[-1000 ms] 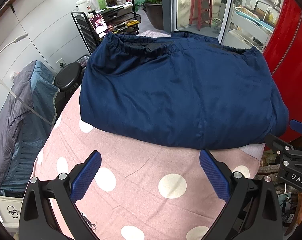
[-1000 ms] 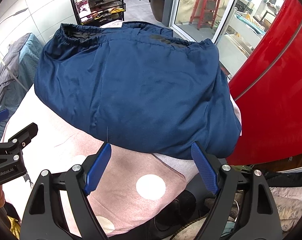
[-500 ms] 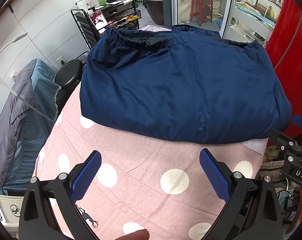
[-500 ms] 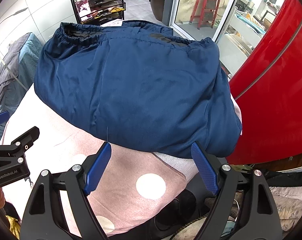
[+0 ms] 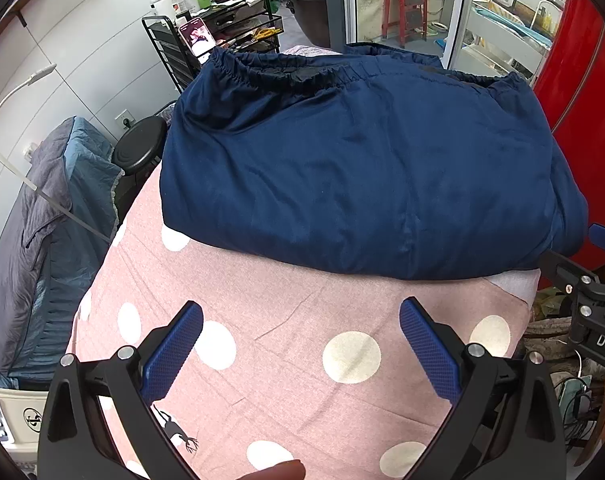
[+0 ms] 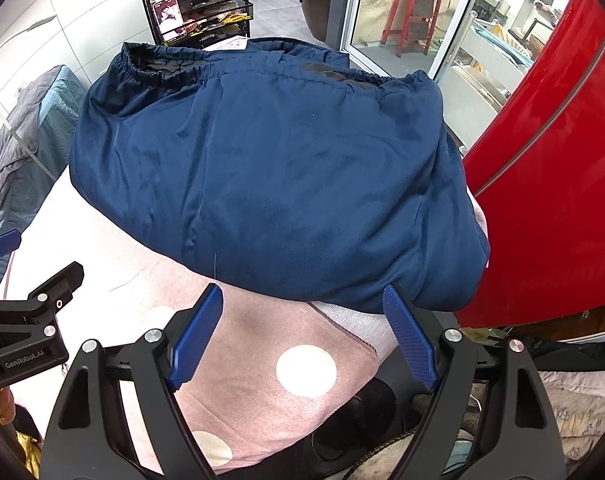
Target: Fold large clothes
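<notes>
- Navy blue folded garment with an elastic gathered waistband (image 5: 362, 172) lies on my worktop, a surface under a pink cloth with white polka dots (image 5: 294, 320); in the right wrist view the same garment (image 6: 270, 168) fills most of the frame.
- Waistband edge sits on the far side, rumpled, with dark lining showing at the opening; the near edge is a smooth rounded fold facing me.
- Garment covers the far half of the worktop; the near half of the pink cloth is bare, with light creases.
- My left gripper (image 5: 300, 344) hangs above the bare pink cloth, near the garment's fold but apart from it; jaws stand wide, nothing between the blue pads.
- My right gripper (image 6: 302, 330) is at the garment's near right corner; jaws wide, nothing gripped. Right pad tip overlaps the fold edge in the picture; cannot tell whether it touches.
- Each gripper shows at the edge of the other's view: right one at the left wrist view's right edge, left one at the right wrist view's left edge.
- Fingertip of mine (image 5: 278, 472) pokes in at the bottom of the left wrist view.
- Glossy red panel (image 6: 550, 168) stands just beside the worktop on the right.
- Black wire rack with bottles and a phone (image 5: 222, 28) stands beyond the worktop; grey-blue bedding (image 5: 42, 220) lies left.
</notes>
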